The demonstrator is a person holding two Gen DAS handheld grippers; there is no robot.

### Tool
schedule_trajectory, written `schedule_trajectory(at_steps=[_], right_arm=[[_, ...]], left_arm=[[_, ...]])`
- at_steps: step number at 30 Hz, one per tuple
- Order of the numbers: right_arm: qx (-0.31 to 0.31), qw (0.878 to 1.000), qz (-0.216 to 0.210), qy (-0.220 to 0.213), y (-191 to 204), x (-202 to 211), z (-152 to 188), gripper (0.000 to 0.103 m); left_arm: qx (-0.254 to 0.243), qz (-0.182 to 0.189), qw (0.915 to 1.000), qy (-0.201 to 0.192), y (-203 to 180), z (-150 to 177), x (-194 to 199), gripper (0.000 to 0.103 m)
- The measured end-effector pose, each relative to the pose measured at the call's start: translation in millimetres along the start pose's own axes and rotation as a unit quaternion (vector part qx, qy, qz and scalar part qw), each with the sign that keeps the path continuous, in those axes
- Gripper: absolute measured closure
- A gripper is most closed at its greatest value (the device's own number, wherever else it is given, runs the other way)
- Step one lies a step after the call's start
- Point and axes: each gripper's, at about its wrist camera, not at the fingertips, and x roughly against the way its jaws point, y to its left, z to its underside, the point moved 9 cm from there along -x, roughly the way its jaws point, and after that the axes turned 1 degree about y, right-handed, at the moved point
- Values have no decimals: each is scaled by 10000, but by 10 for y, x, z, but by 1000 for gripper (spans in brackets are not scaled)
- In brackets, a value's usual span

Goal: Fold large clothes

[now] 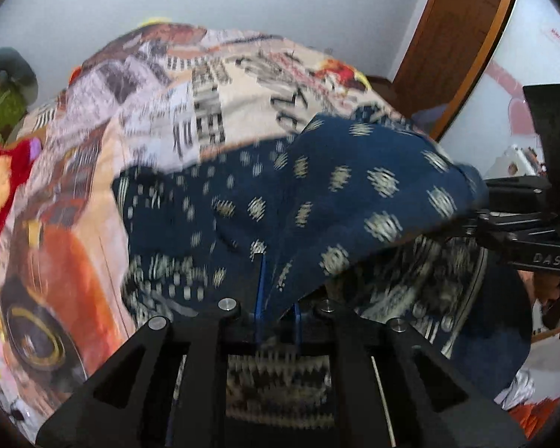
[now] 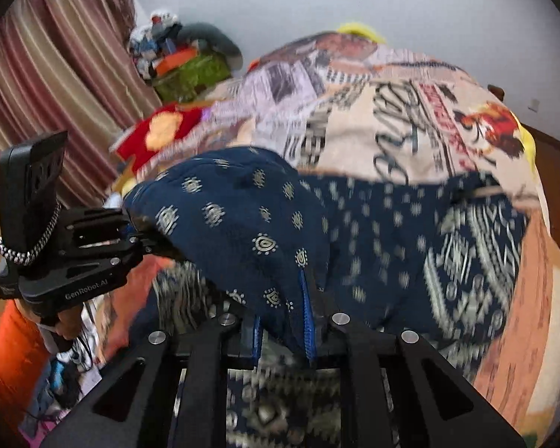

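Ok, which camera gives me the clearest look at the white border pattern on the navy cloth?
Right wrist: the navy cloth lays its wide border band out on the bed. Left wrist shows only blurred strips of it.

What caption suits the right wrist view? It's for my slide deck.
Right tool and left tool both clamp the navy patterned garment, lifting it over a print-covered bed.
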Motion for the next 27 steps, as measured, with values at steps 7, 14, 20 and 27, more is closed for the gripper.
schedule_trajectory(at_steps=[7,14,20,27], right_arm=[[55,9994,15,354,122,-36,462,43],[141,9993,-39,335,154,203,611,39],[87,9999,2,-119,91,489,377,34],[-201,9995,41,-230,-40,351,44,29]], left_arm=[[126,-191,9995,231,103,474,-35,73],[145,-465,9986,199,261,703,247,68],[172,-638,9972,-363,336,287,580,52],[369,-432,9973,-470,180,-248,292,45]])
